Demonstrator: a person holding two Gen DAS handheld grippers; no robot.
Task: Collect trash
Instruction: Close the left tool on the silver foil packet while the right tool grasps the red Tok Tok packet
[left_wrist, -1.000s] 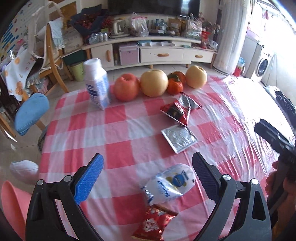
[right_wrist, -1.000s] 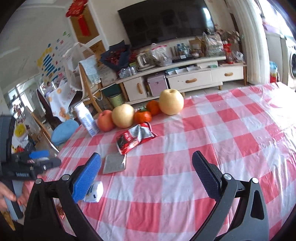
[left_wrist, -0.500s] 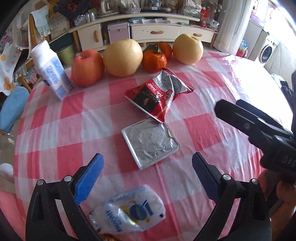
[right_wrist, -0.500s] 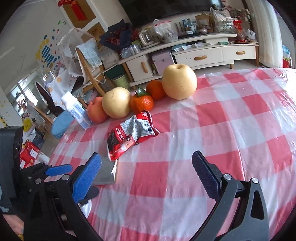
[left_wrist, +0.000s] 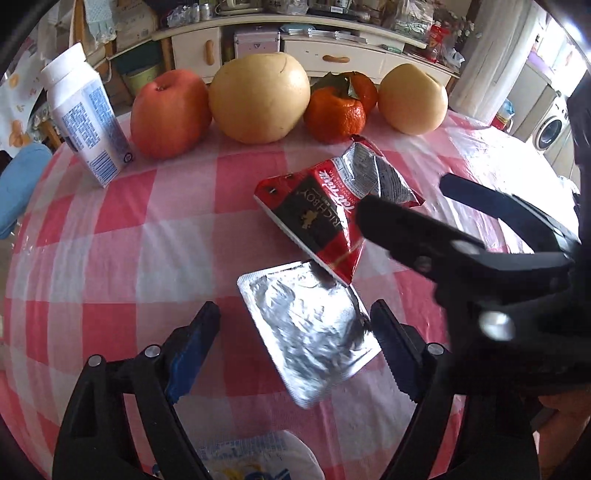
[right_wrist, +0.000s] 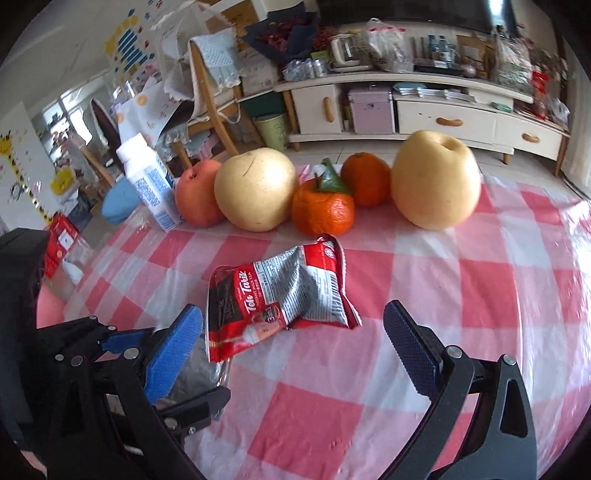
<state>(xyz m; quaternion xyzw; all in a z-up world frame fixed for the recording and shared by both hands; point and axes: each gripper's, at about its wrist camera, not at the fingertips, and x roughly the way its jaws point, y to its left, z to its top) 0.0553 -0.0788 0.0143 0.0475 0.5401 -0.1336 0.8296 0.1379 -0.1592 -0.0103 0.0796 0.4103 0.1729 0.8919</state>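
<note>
A flat silver foil packet (left_wrist: 310, 328) lies on the red-checked tablecloth (left_wrist: 122, 258) between the open fingers of my left gripper (left_wrist: 295, 328). A crumpled red and silver tea sachet (left_wrist: 332, 206) lies just beyond it; in the right wrist view the sachet (right_wrist: 280, 299) sits between the open fingers of my right gripper (right_wrist: 293, 332). The right gripper (left_wrist: 424, 206) reaches in from the right in the left wrist view, near the sachet. A white and blue wrapper (left_wrist: 258, 458) lies at the near edge under the left gripper.
A row of fruit stands at the back: a red apple (left_wrist: 168, 112), two yellow pears (left_wrist: 258, 101), two oranges (left_wrist: 334, 112). A white milk carton (left_wrist: 85, 114) stands at the left. A chair (right_wrist: 210, 85) and a TV cabinet (right_wrist: 424, 110) lie beyond.
Both grippers have moved forward and down over the table. The left now straddles the foil packet; the right has closed in on the red sachet. Both stay open.
</note>
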